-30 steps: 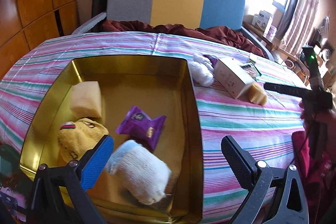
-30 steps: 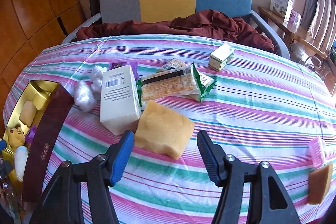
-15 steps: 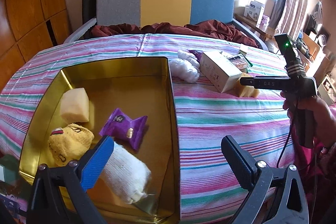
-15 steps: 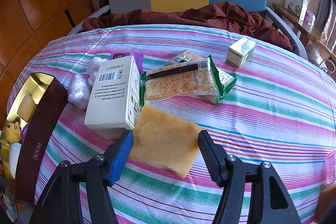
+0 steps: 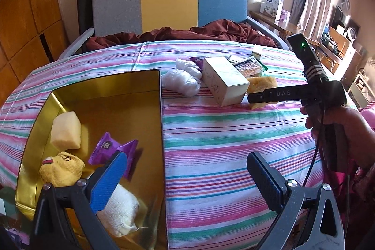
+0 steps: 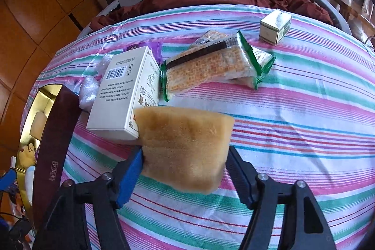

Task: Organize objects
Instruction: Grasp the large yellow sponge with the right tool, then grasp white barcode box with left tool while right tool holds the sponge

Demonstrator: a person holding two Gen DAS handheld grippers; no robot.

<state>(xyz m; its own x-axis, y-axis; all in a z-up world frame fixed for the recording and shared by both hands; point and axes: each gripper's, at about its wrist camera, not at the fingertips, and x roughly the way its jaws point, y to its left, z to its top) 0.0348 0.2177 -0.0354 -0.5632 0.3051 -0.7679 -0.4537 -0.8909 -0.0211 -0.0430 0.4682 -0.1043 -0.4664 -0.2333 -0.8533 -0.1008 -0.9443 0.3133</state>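
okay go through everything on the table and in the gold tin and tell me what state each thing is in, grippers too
Left gripper: jaws open, empty, above the tin's edge.
Right gripper: jaws either side of the sponge; grip uncertain.
Yellow sponge: between the right jaws, beside the white box.
Gold tin: open, lidless, four items inside.
White box: closed, lying flat.
Cracker pack: sealed, lying flat.
Small box: closed.
Purple packet: sealed, in the tin.

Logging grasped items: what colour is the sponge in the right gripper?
Yellowish tan sponge; right wrist view shows it best.
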